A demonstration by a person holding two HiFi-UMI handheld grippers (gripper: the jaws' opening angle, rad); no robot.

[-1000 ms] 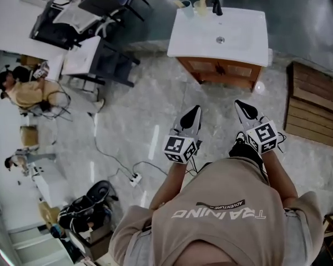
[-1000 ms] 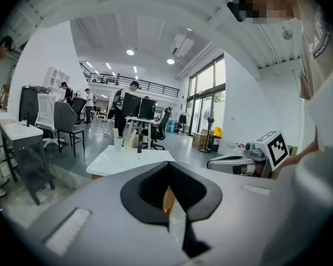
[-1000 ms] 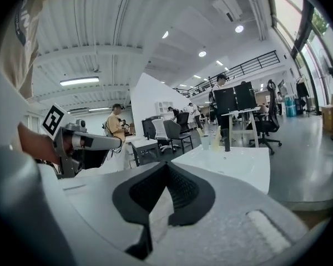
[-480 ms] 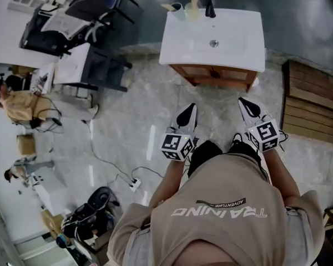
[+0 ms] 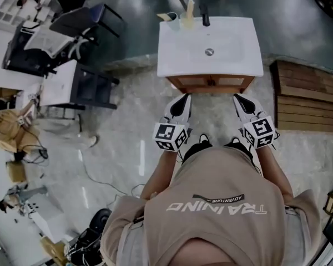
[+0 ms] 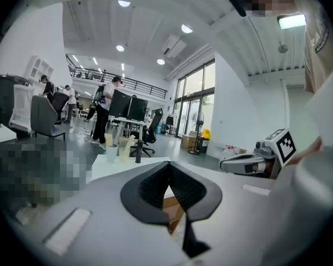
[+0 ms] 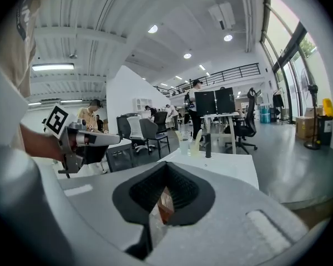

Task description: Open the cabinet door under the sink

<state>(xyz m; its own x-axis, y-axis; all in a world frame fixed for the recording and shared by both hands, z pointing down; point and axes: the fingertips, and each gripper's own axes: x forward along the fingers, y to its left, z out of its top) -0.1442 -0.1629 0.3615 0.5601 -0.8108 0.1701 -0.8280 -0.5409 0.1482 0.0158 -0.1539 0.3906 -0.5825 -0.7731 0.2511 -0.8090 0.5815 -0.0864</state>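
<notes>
The left gripper [image 5: 183,100], jaws pressed together on nothing, points at the left end of the wooden cabinet [image 5: 211,84] under the white sink [image 5: 177,43], close in front of it. Its doors [image 5: 192,82] face the person and are shut, and the front runs left to right as a narrow band. A cup [image 5: 168,16] stands at the sink's back left corner, contents unclear. The right gripper [image 5: 239,99], jaws likewise together and empty, aims at the cabinet's right end.

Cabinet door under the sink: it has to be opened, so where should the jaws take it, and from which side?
Probably near the middle seam of the cabinet front, where a dark knob seems to sit, too small to be sure. Come from the front, level, under the white sink top, which overhangs it.
</notes>
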